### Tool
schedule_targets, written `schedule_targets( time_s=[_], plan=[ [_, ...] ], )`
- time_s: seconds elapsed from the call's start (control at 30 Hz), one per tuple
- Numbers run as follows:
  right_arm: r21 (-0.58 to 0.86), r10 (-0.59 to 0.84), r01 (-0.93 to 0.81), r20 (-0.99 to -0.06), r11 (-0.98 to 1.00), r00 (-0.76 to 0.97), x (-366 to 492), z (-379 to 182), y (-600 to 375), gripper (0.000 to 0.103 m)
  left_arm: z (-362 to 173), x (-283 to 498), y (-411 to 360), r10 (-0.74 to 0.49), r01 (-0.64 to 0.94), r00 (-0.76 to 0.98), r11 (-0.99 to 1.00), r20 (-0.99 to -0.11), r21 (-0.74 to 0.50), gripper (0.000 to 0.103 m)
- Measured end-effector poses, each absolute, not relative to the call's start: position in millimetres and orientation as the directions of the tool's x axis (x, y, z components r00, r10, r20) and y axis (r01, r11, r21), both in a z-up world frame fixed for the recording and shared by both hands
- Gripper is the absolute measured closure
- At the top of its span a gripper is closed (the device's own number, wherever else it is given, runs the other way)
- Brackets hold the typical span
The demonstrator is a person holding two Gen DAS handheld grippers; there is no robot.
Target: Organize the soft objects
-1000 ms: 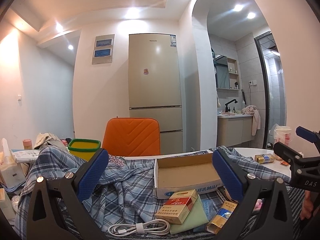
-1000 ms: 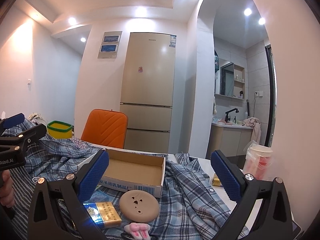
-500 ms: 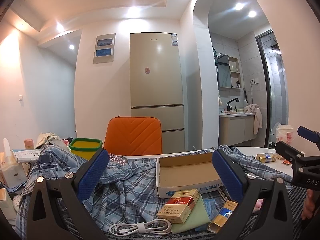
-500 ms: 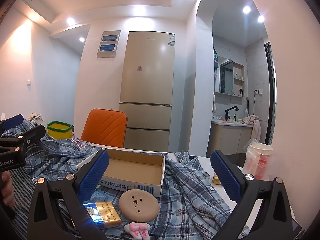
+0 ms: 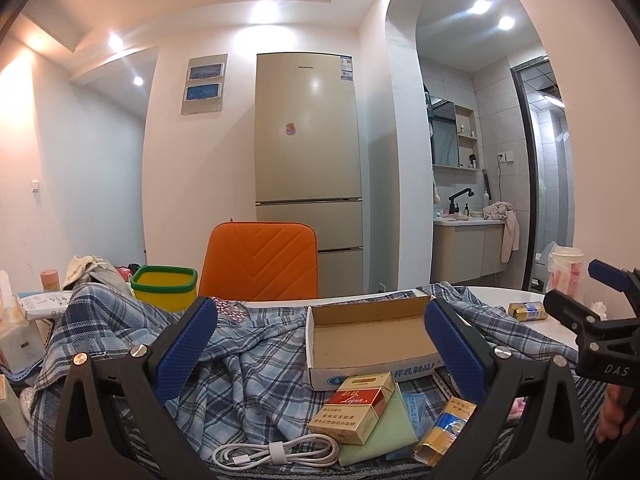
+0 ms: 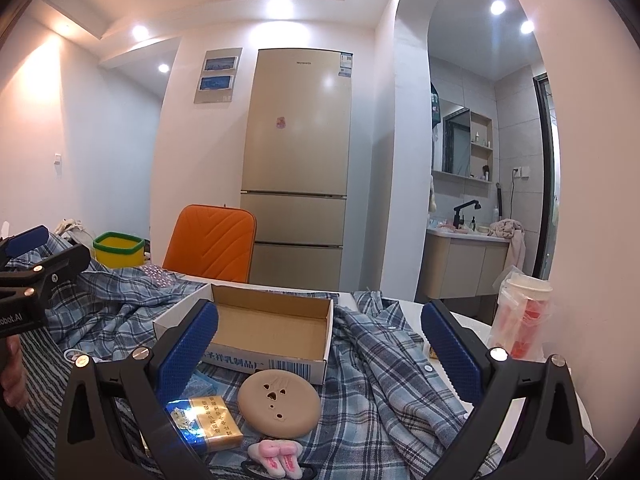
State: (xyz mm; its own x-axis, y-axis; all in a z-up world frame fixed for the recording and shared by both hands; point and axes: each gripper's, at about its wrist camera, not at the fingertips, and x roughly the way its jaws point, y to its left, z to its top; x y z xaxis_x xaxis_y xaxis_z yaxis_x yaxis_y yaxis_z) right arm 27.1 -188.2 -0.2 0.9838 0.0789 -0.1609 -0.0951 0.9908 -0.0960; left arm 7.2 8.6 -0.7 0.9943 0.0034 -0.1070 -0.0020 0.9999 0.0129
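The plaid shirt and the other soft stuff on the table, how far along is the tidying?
Nothing looks done yet. The plaid shirt lies crumpled across the table, partly under the empty cardboard box. The pink plush piece and the round beige pad lie loose on it. Nothing is in hand: the left gripper and the right gripper are both open above the clutter. All the sorting is left.

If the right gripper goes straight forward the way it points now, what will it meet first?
Probably the open cardboard box, which lies straight ahead between the fingers of the right gripper. The round beige disc lies nearer but lower, on the plaid shirt, so it would likely pass underneath. Depth is uncertain here.
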Motion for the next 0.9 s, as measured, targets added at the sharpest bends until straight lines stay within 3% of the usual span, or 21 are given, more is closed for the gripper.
schedule_targets(
  time_s=[0.1, 0.23, 0.37, 0.6, 0.9],
  plan=[
    [-0.113, 0.045, -0.062, -0.148, 0.992, 0.988, 25.9, 2.4, -188.0, 0.000, 2.1, 5.8, 6.8, 0.030, -0.028, 0.994, 0.999, -0.101, 0.028, 0.000],
    [-0.082, -0.157, 0.149, -0.115, 0.985, 0.981, 13.6, 22.6, -193.9, 0.000, 15.5, 1.3, 5.2, 0.059, -0.054, 0.994, 0.997, -0.093, 0.047, 0.000],
    [-0.052, -0.030, 0.017, -0.251, 0.998, 0.968, 18.0, 44.4, -196.7, 0.000, 32.7, -6.0, 3.9, 0.013, -0.010, 0.994, 1.000, -0.108, 0.024, 0.000],
    [-0.044, -0.002, -0.015, -0.343, 0.999, 0.939, 20.9, 43.0, -187.5, 0.000, 41.8, -5.8, -6.4, -0.008, 0.021, 0.969, 0.998, -0.249, 0.052, 0.000],
    [-0.027, 0.035, -0.056, -0.503, 0.998, 0.864, 26.3, 18.2, -174.4, 0.000, 9.5, 4.1, -8.8, -0.033, 0.067, 0.880, 0.996, -0.474, 0.056, 0.000]
  ],
)
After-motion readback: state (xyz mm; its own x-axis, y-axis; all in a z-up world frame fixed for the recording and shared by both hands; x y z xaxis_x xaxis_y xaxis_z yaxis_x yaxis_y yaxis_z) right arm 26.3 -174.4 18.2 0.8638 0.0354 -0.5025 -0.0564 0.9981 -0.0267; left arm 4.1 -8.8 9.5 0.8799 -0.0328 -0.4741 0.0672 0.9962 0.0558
